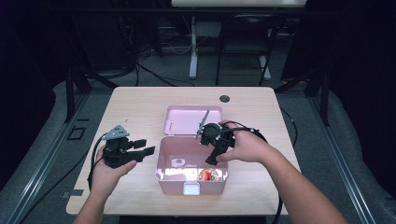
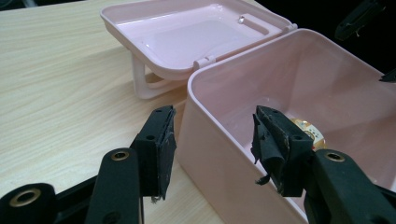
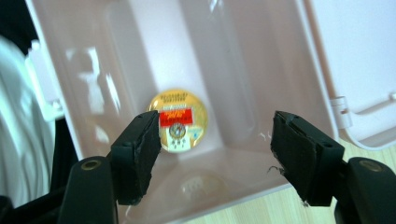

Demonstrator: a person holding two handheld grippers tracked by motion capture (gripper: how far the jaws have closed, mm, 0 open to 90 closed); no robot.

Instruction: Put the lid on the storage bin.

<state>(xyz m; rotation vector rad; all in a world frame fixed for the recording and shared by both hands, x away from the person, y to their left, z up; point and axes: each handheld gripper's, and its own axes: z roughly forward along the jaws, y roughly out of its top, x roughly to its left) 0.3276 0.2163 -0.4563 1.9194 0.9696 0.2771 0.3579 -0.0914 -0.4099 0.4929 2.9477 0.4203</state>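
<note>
Box (image 1: 191,172), pink, lid (image 1: 187,119) open

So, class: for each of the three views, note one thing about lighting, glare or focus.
High view: dark surroundings, with a bright glare patch inside the pink box. Left gripper view: soft sheen on the open lid, and the near claw pads look soft. Right gripper view: white reflections on the box walls, and the round tin has blurred print.

A pink box (image 1: 192,179) stands open on the table, a round gold tin (image 3: 178,120) lying inside.
</note>
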